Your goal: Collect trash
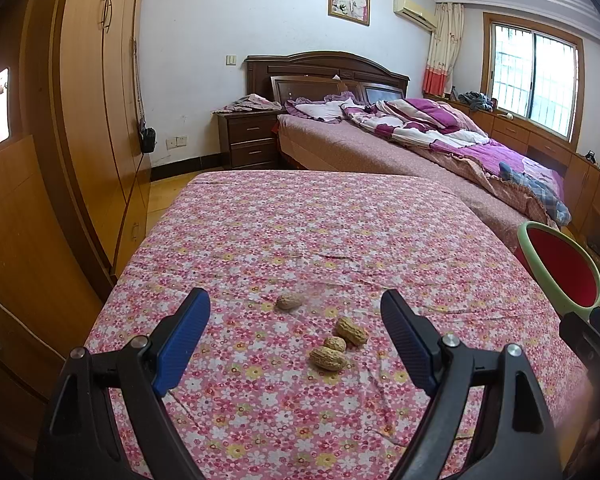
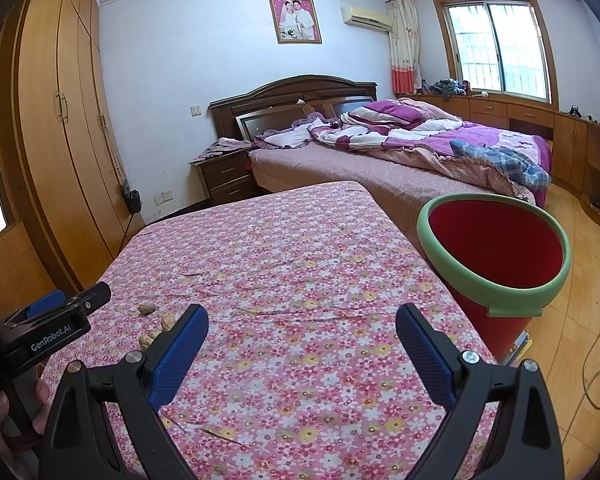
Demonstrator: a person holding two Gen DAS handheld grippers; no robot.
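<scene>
Black plastic arms with ribbed blue pads frame both views; the left gripper (image 1: 296, 312) and the right gripper (image 2: 302, 322) both stand wide apart, gripping nothing. Four wrinkled tan peanut shells (image 1: 332, 344) lie on the pink floral cloth (image 1: 300, 232) between the left pads. At 3 o'clock, the green-rimmed red bucket (image 1: 556, 268) is partly cut off.

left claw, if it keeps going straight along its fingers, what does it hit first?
Likely the cluster of peanut shells on the floral tablecloth, which lies between and just ahead of the open left claw. Depth is unclear, so it might meet the cloth beside them first.
</scene>
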